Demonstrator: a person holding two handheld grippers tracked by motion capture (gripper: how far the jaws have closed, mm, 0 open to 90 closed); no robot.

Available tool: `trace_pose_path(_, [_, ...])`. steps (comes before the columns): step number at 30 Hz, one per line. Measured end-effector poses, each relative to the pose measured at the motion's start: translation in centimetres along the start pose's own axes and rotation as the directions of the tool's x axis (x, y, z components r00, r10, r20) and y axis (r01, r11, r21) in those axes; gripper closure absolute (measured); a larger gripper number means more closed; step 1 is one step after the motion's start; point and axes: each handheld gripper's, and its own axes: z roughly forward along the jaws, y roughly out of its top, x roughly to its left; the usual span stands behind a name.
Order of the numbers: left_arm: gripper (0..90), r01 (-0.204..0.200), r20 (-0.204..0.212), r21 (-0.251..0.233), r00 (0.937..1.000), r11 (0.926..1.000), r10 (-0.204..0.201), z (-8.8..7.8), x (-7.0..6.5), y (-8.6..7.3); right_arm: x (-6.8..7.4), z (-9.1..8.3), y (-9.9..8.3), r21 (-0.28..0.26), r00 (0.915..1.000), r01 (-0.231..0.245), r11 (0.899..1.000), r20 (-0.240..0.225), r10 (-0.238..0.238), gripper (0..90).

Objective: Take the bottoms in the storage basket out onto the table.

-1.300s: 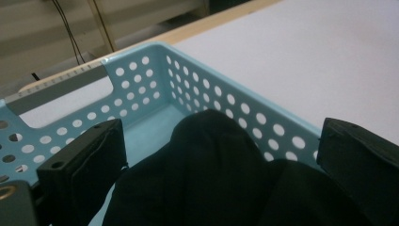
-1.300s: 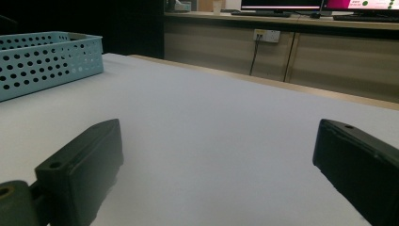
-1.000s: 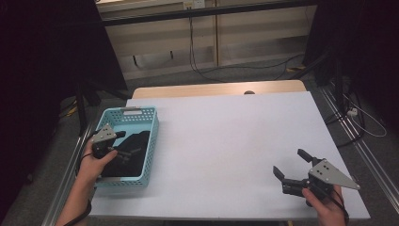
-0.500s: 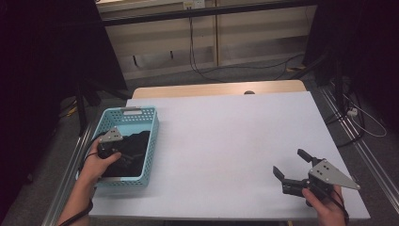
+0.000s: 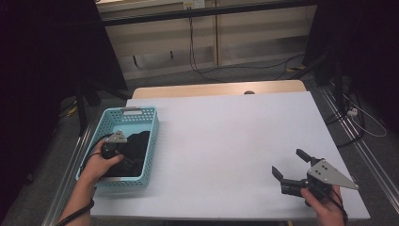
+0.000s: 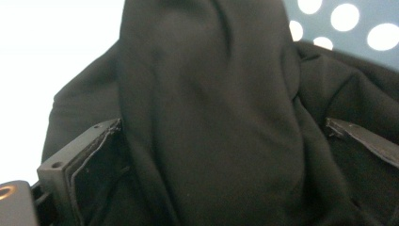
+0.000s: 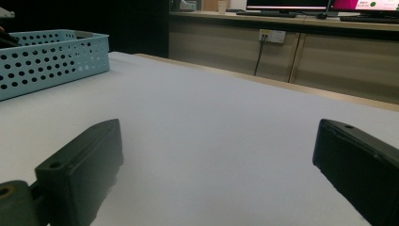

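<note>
A black cloth lies bunched in the light blue perforated basket at the table's left. My left gripper reaches down into the basket from its near left side, held by a hand. In the left gripper view its jaws stand wide apart, and the black cloth bulges between them, so the left gripper is open. My right gripper hovers low near the front right of the table, open, with nothing between its fingers.
The white tabletop stretches between basket and right gripper. In the right gripper view the basket stands far left. A wooden strip edges the table's far side, with cables on the floor beyond. Metal rails run along both sides.
My left gripper has pushed a little to the right and deeper into the basket, onto the black cloth. The right gripper has stayed still.
</note>
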Motion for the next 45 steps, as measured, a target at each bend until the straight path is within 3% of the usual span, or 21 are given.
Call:
trace_pose_path(3, [0.9,-0.01,0.004,0.019,0.9999,0.9998,0.01,0.2,0.0,0.0,0.0,0.0,0.0,-0.001,1.0,0.002,1.0,-0.003,-0.002,1.6])
trace_pose_path(18, [0.0,0.021,0.027,-0.017,0.9994,0.9996,-0.02,0.6,0.4,-0.6,0.2,0.3,0.0,0.007,0.9998,0.011,1.0,-0.013,-0.011,1.6])
trace_pose_path(28, [0.0,0.012,0.05,-0.01,0.9987,0.9999,-0.011,1.0,0.3,-0.5,0.2,0.5,0.1,0.004,0.9998,0.013,1.0,-0.017,-0.013,1.6])
trace_pose_path(45, [5.3,0.015,0.056,0.105,0.9982,0.9943,-0.021,1.0,0.1,0.8,0.2,0.4,0.1,0.001,0.9997,0.012,1.0,-0.019,-0.012,1.6])
